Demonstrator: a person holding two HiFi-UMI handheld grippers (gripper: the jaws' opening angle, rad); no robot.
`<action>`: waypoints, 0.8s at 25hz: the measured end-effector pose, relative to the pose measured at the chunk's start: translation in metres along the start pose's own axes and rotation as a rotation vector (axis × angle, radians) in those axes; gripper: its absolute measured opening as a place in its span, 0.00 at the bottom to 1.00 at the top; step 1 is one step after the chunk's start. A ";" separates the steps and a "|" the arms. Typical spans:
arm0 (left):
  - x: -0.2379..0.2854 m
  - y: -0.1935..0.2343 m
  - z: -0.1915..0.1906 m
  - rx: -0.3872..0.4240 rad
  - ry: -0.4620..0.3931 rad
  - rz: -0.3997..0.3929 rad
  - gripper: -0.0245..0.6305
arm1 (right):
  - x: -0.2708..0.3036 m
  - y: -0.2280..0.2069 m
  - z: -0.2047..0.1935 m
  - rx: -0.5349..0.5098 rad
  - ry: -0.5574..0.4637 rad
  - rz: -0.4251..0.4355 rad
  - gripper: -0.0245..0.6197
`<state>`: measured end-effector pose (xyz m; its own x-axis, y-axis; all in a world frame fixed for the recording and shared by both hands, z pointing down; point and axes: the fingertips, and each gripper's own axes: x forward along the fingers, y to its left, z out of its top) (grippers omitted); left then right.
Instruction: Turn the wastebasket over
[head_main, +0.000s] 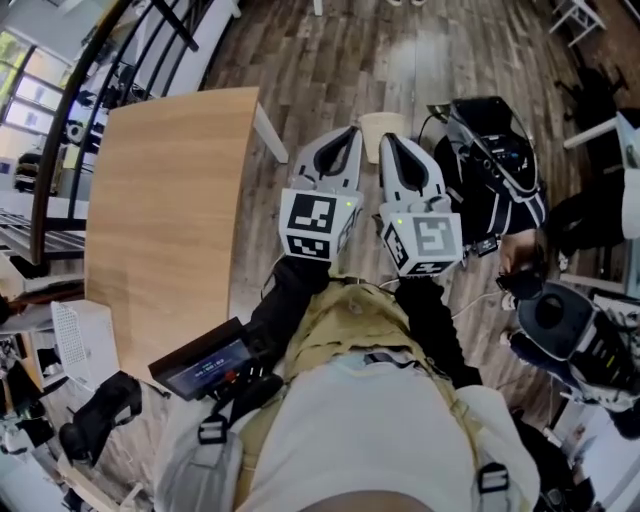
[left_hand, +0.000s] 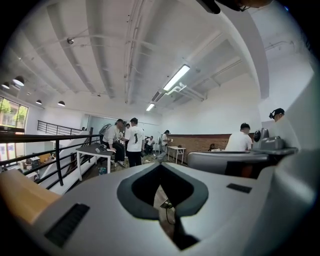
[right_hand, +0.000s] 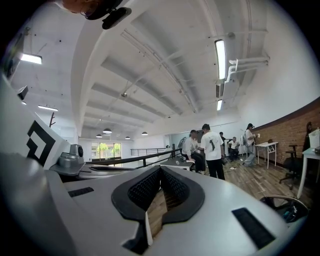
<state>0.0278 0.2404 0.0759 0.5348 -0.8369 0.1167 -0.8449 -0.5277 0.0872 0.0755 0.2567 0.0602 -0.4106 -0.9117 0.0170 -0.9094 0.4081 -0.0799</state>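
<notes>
Right now the wastebasket stands on the floor just beyond your tips. Your left gripper and right gripper are both pressed together, empty.

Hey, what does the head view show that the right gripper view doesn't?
Head view only: the wastebasket on the floor and the wooden table. Right gripper view only: ceiling lights and people standing across the room. Both: the right gripper, jaws shut, and the plank floor.
</notes>
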 end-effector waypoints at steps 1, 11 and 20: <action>0.010 0.010 -0.001 -0.007 0.010 0.003 0.04 | 0.013 -0.004 -0.002 0.006 0.009 -0.002 0.07; 0.109 0.112 -0.033 -0.087 0.127 0.005 0.04 | 0.147 -0.040 -0.048 0.064 0.146 -0.032 0.07; 0.189 0.183 -0.066 -0.162 0.235 -0.031 0.04 | 0.249 -0.077 -0.088 0.067 0.267 -0.079 0.07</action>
<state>-0.0248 -0.0043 0.1795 0.5643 -0.7542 0.3357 -0.8254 -0.5066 0.2492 0.0373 0.0030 0.1583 -0.3492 -0.8920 0.2870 -0.9367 0.3239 -0.1332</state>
